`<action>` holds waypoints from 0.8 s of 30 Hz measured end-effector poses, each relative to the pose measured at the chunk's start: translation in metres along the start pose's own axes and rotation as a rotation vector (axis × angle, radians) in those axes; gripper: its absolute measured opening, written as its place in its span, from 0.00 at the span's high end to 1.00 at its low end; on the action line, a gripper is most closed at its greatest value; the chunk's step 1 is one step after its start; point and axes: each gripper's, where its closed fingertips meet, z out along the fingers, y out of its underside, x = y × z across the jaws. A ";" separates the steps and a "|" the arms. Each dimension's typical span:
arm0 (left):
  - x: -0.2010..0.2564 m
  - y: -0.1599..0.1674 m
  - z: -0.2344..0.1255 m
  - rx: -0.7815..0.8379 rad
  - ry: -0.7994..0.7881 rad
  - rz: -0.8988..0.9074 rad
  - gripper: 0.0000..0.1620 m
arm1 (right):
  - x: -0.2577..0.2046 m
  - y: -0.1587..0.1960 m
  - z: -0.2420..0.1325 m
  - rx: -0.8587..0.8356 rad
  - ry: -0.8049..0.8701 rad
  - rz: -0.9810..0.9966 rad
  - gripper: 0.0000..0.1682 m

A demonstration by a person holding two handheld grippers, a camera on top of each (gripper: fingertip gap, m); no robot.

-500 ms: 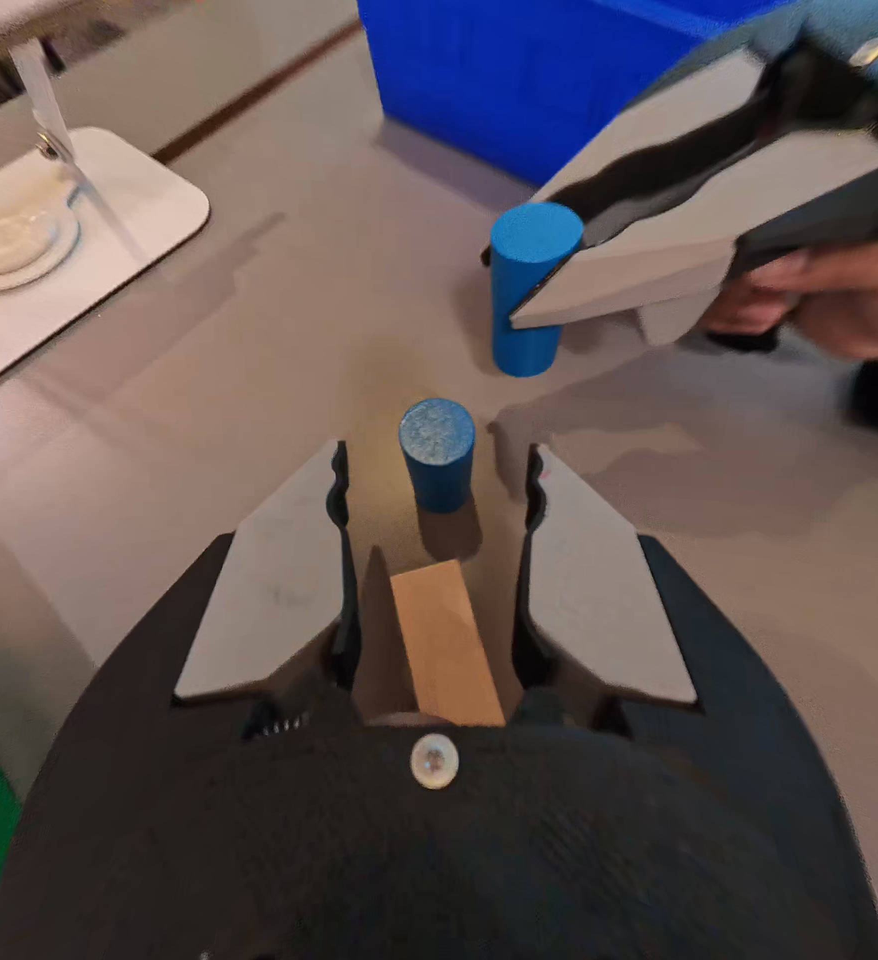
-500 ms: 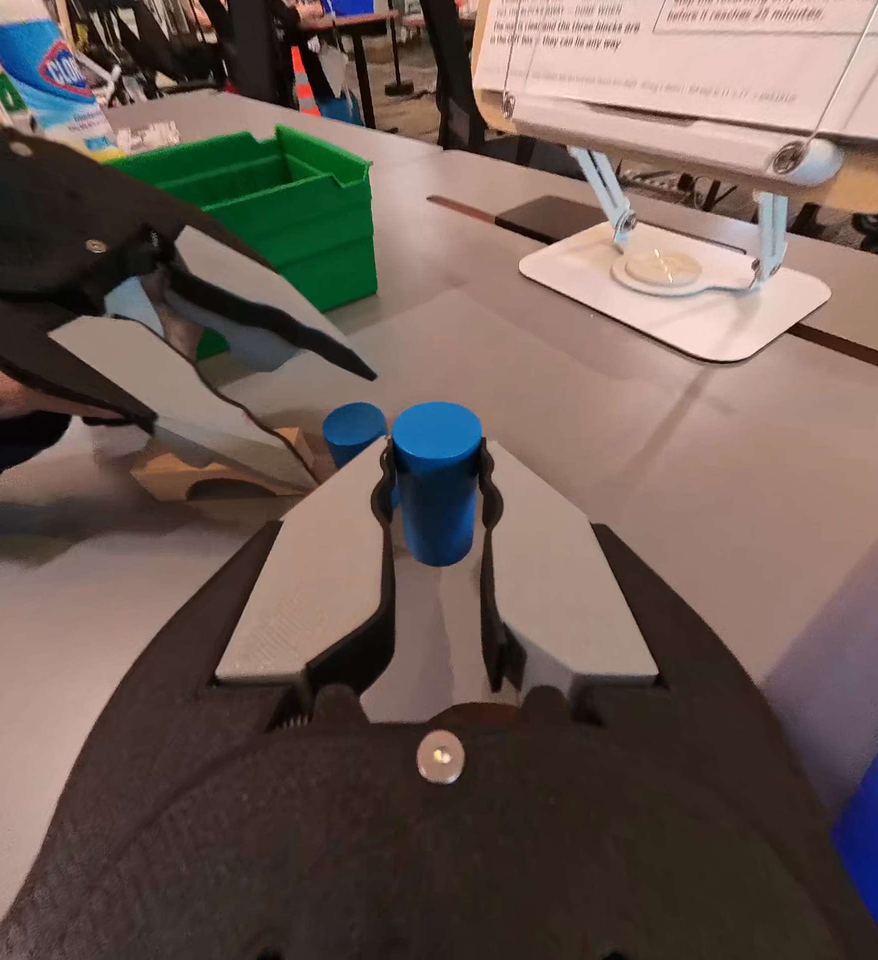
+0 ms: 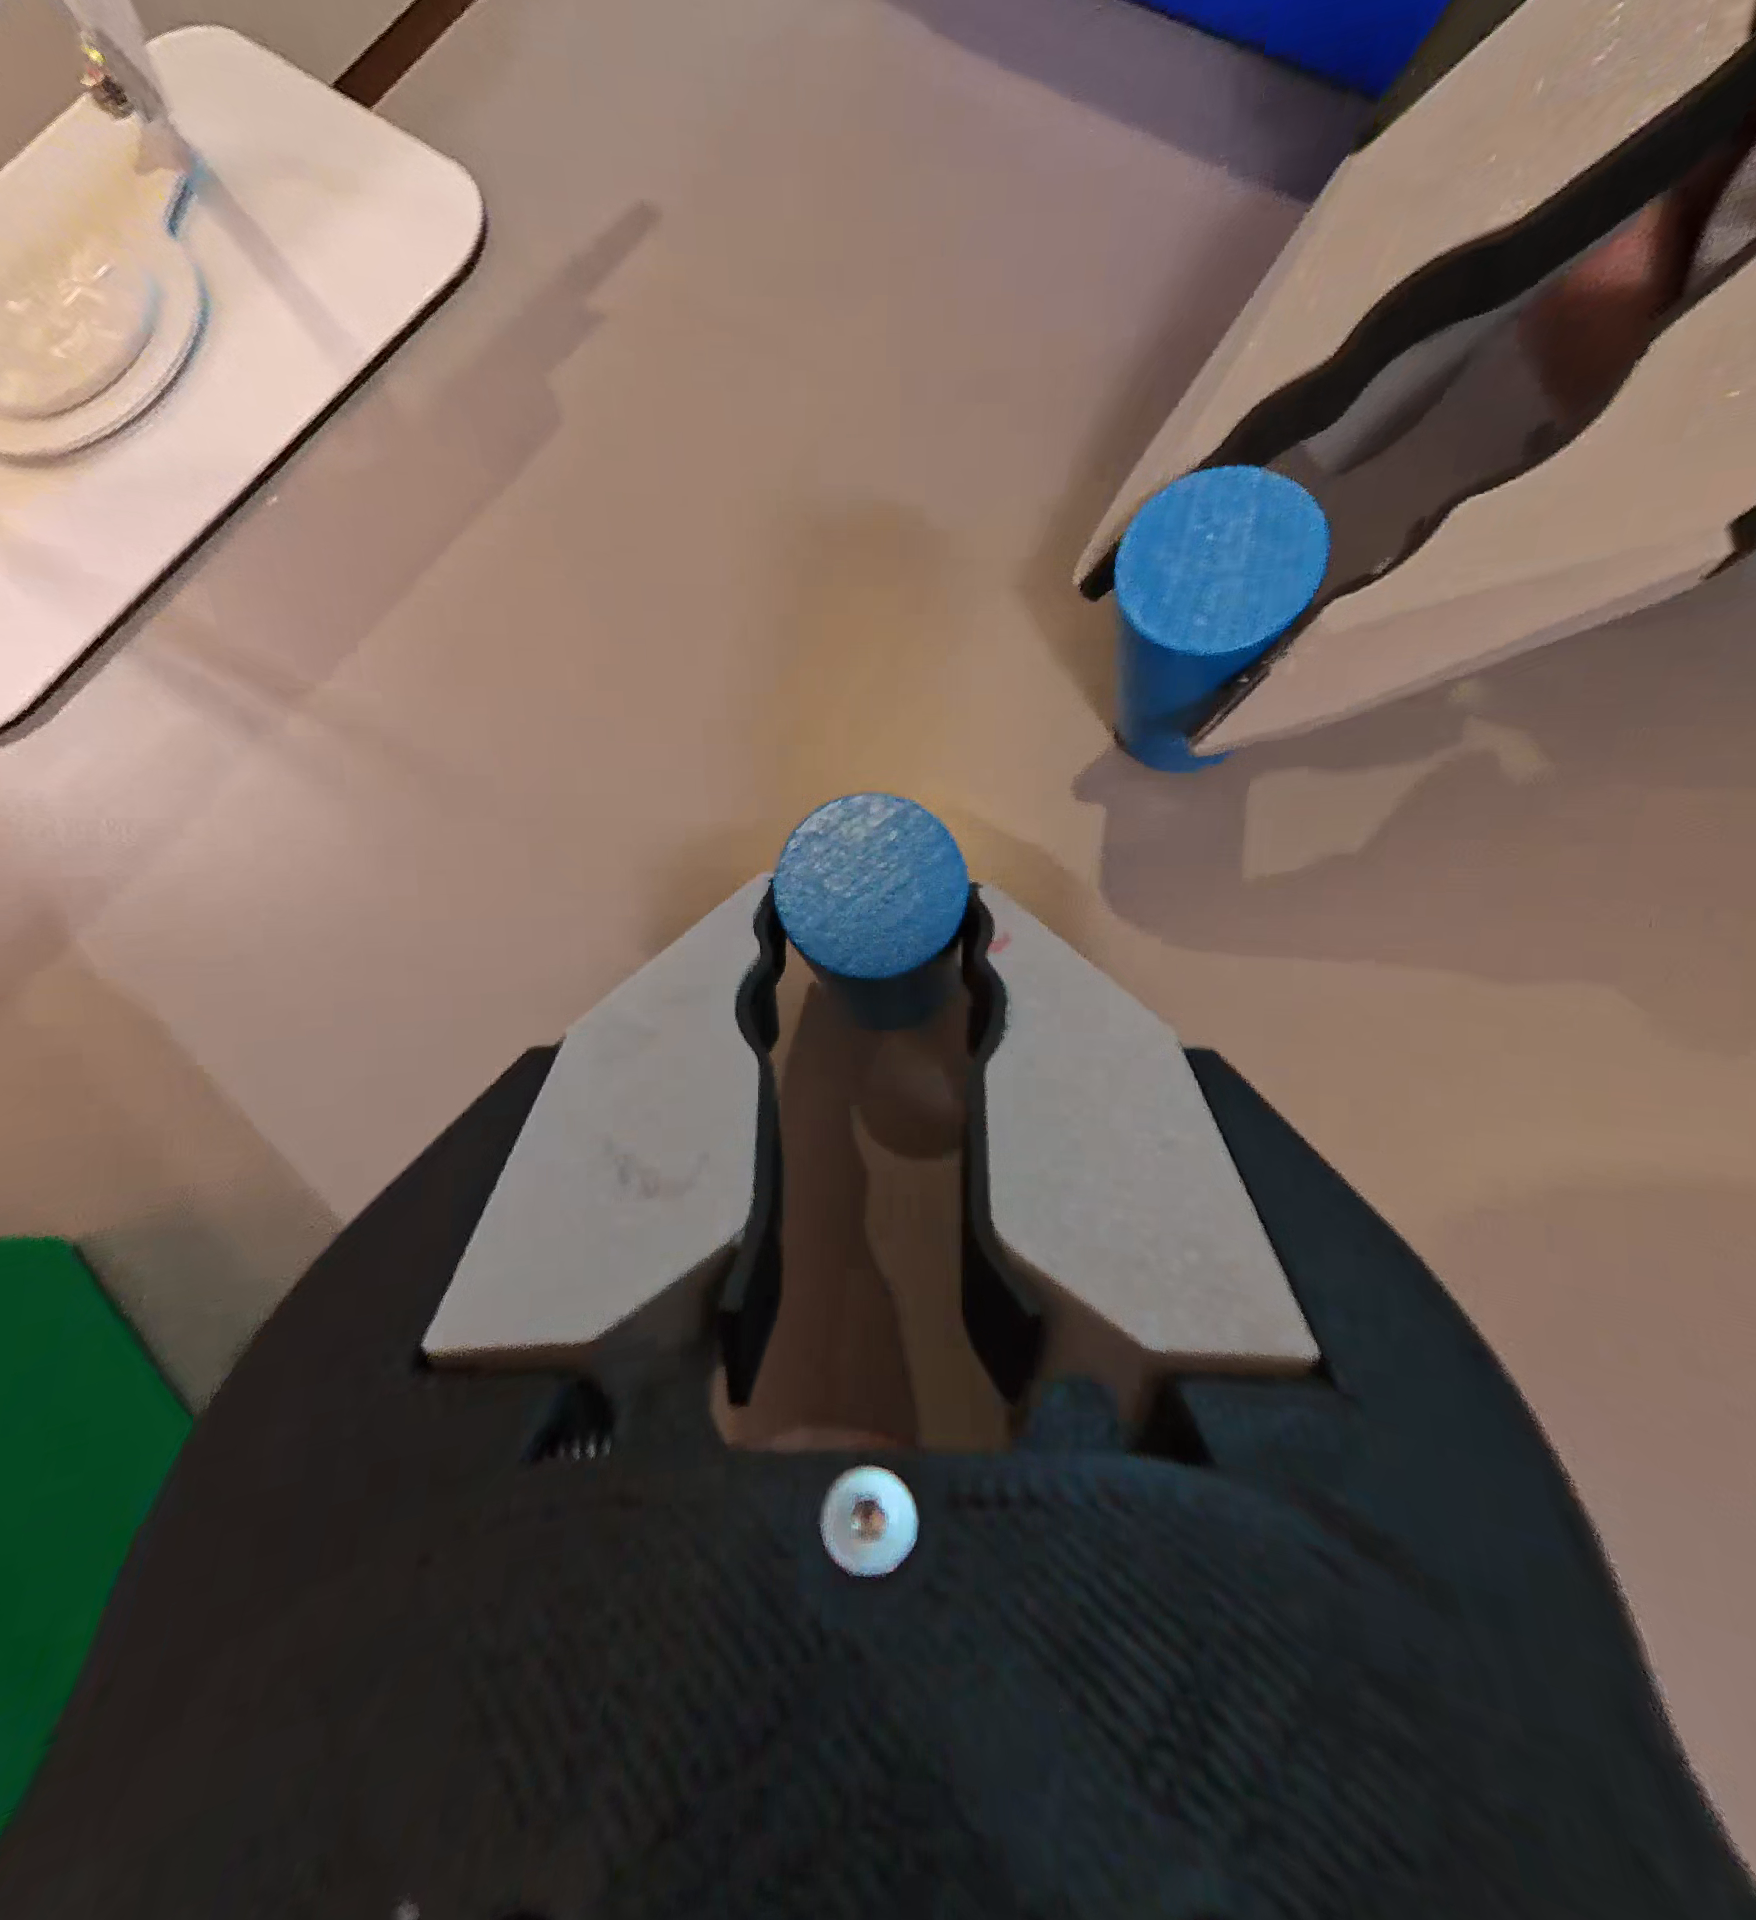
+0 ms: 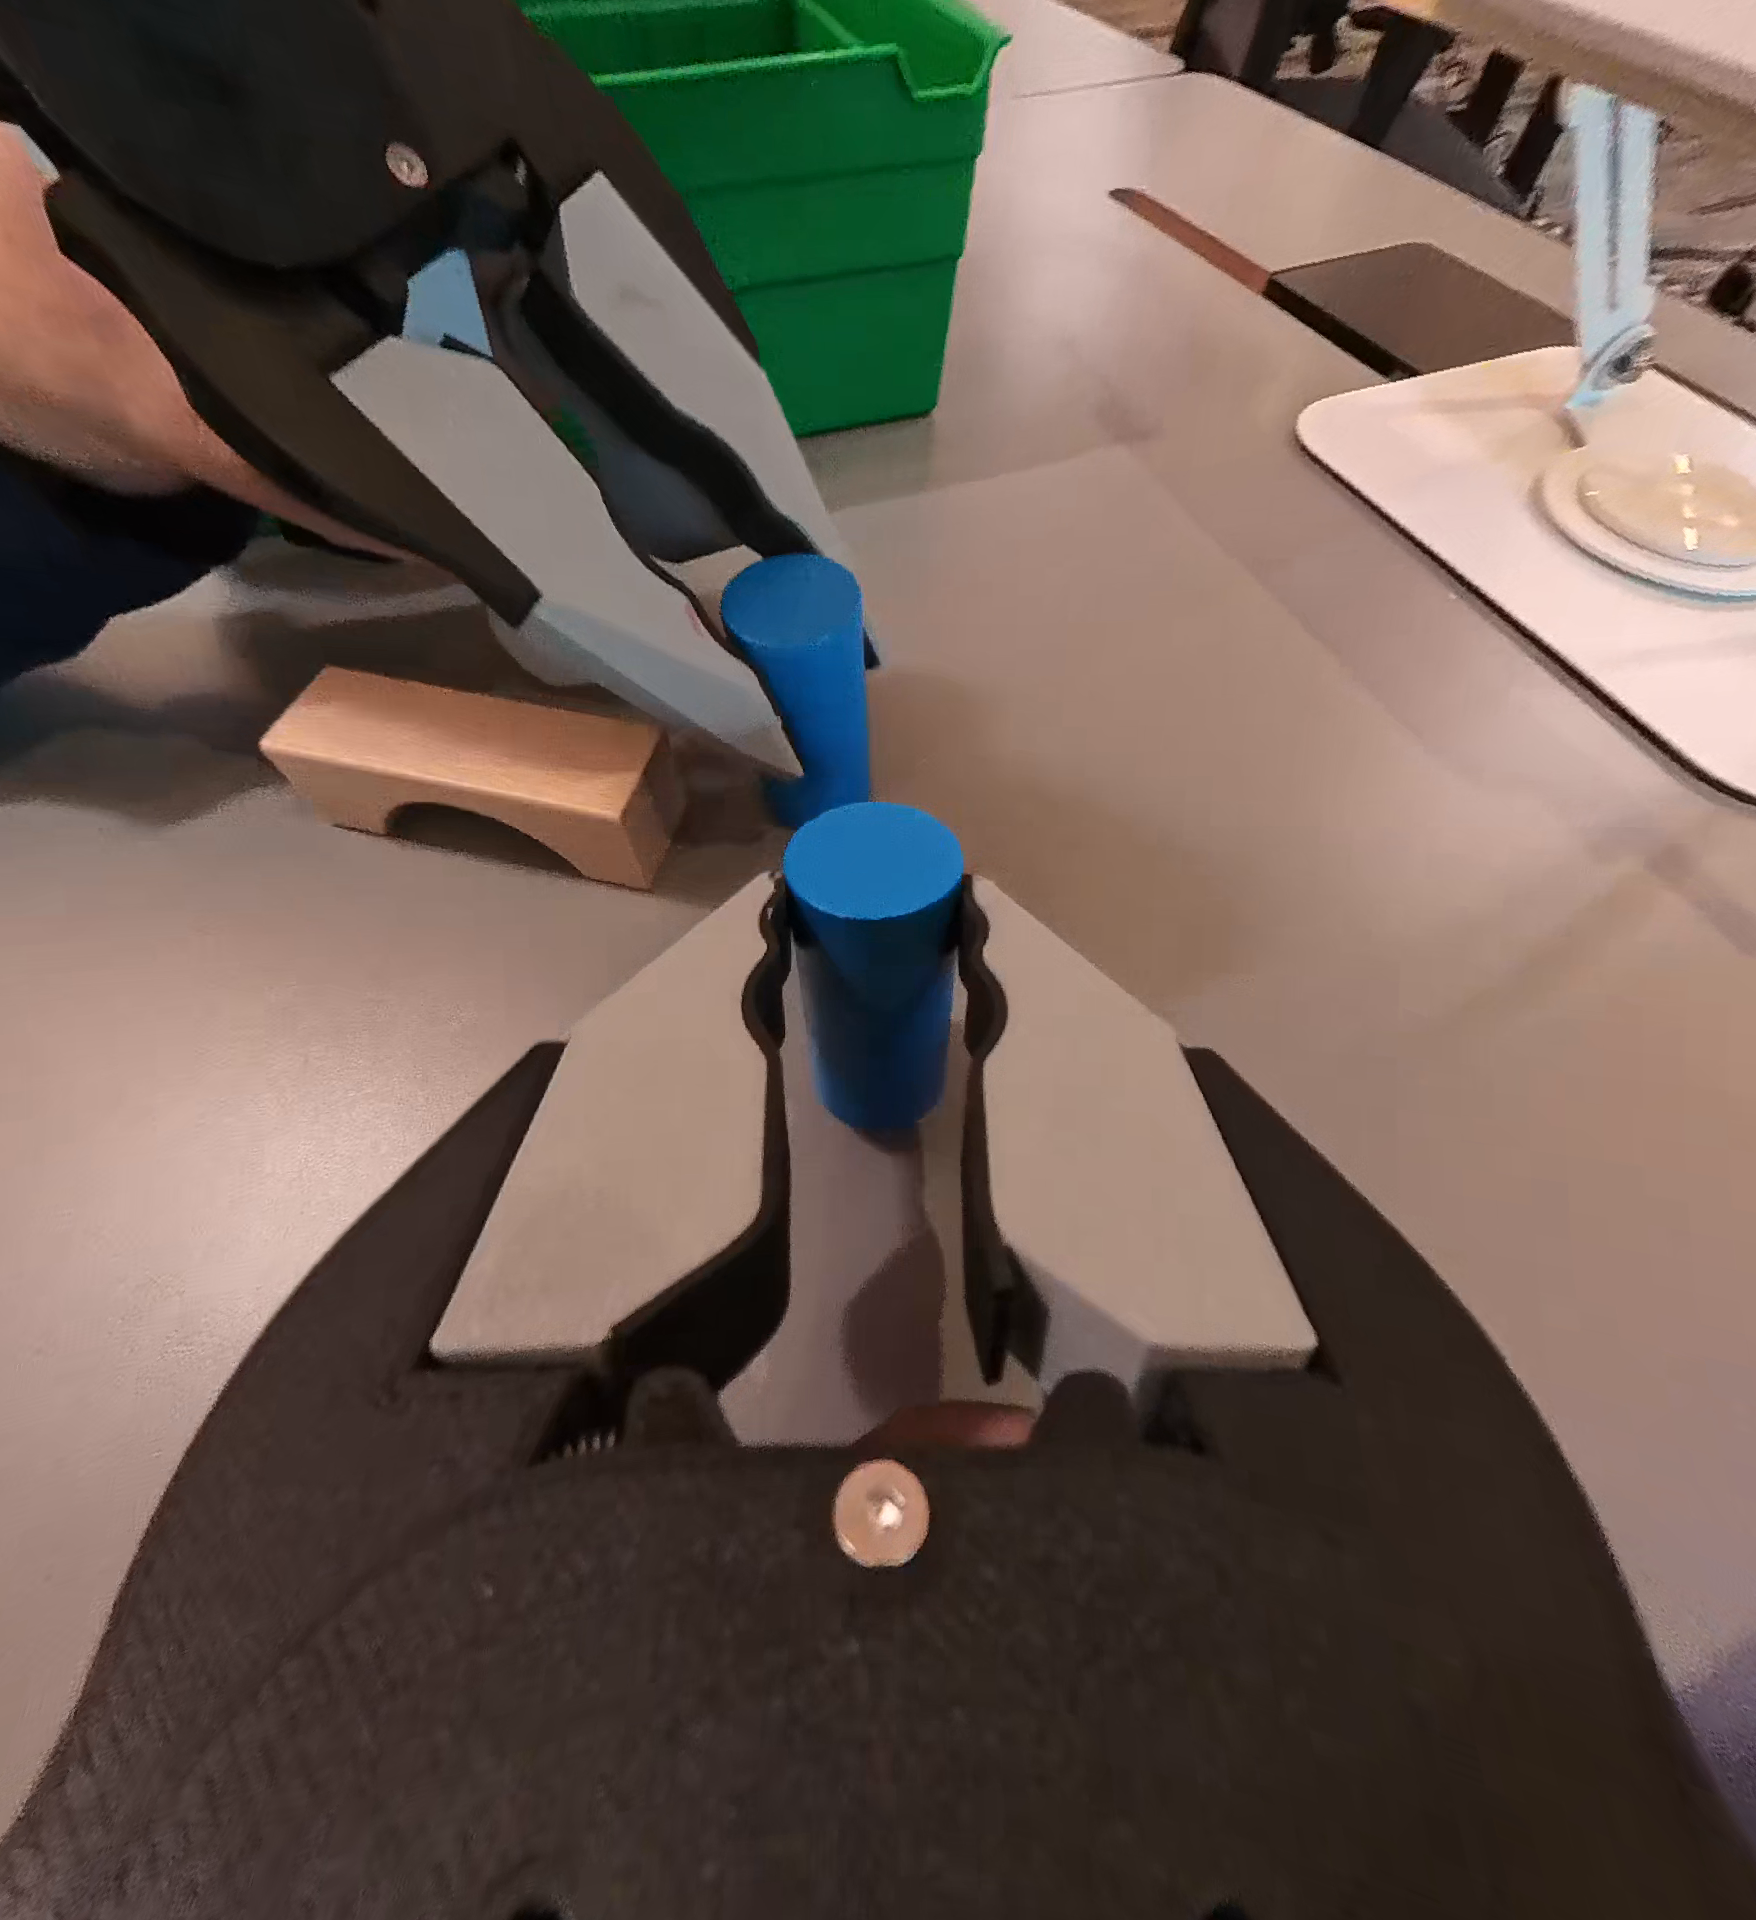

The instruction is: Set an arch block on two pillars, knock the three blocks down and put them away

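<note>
From my right wrist view, my right gripper (image 4: 872, 914) has a blue cylindrical pillar (image 4: 876, 987) standing upright between its fingers on the grey table (image 4: 1269, 831). Just behind it stands the second blue cylinder (image 4: 801, 665), between the fingers of my left gripper (image 4: 812, 665). The wooden arch block (image 4: 469, 769) lies left of both, under the left gripper; the green plastic bin (image 4: 832, 208) sits farther back

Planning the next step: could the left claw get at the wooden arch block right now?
Probably not yet: the left claw is shut on a blue pillar. The arch block lies uncovered on the table just behind that claw, so it looks reachable after releasing.
</note>
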 end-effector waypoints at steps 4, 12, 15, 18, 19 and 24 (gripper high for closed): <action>-0.001 0.009 -0.006 0.002 0.022 -0.040 0.81 | 0.001 0.001 0.003 -0.014 -0.014 -0.001 0.83; 0.005 0.021 -0.009 -0.020 0.040 -0.082 0.74 | 0.012 0.005 0.000 -0.026 0.039 -0.011 0.80; 0.003 0.021 -0.022 0.011 0.024 -0.149 0.64 | 0.012 0.000 -0.004 0.012 0.045 -0.008 0.79; 0.012 0.017 -0.044 0.084 0.042 -0.209 0.62 | 0.015 -0.008 -0.011 0.064 0.053 0.014 0.79; 0.017 0.019 -0.050 0.083 0.056 -0.217 0.62 | 0.016 -0.011 -0.013 0.077 0.054 0.024 0.78; 0.052 0.063 -0.046 -0.170 0.139 -0.174 0.62 | 0.016 -0.023 -0.022 0.131 0.079 0.011 0.78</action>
